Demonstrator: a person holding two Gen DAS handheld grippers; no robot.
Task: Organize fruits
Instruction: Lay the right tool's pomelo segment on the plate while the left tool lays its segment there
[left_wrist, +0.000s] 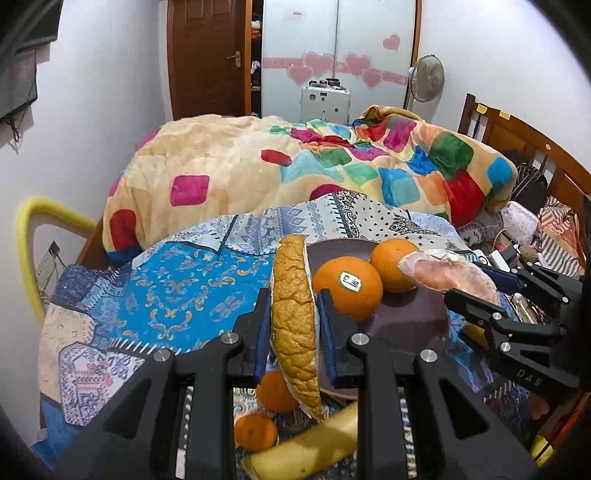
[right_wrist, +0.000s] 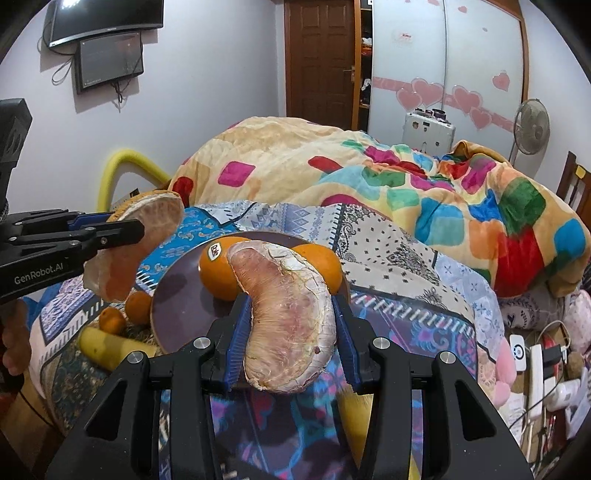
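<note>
My left gripper (left_wrist: 293, 317) is shut on a pomelo wedge with yellow rind (left_wrist: 295, 325), held on edge above the left rim of a dark round plate (left_wrist: 410, 321). It also shows in the right wrist view (right_wrist: 122, 251). My right gripper (right_wrist: 291, 325) is shut on a peeled pink pomelo segment (right_wrist: 288, 314), above the plate's near side (right_wrist: 181, 295); it also shows in the left wrist view (left_wrist: 447, 273). Two oranges (left_wrist: 349, 288) (left_wrist: 393, 264) sit on the plate, one with a sticker.
Two small tangerines (left_wrist: 273, 391) (left_wrist: 256, 432) and a banana (left_wrist: 306, 446) lie on the patterned bedsheet (left_wrist: 177, 288) beside the plate. A second banana (right_wrist: 351, 410) lies under my right gripper. A piled colourful blanket (left_wrist: 332, 166) is behind. Chargers and clutter (right_wrist: 535, 365) lie right.
</note>
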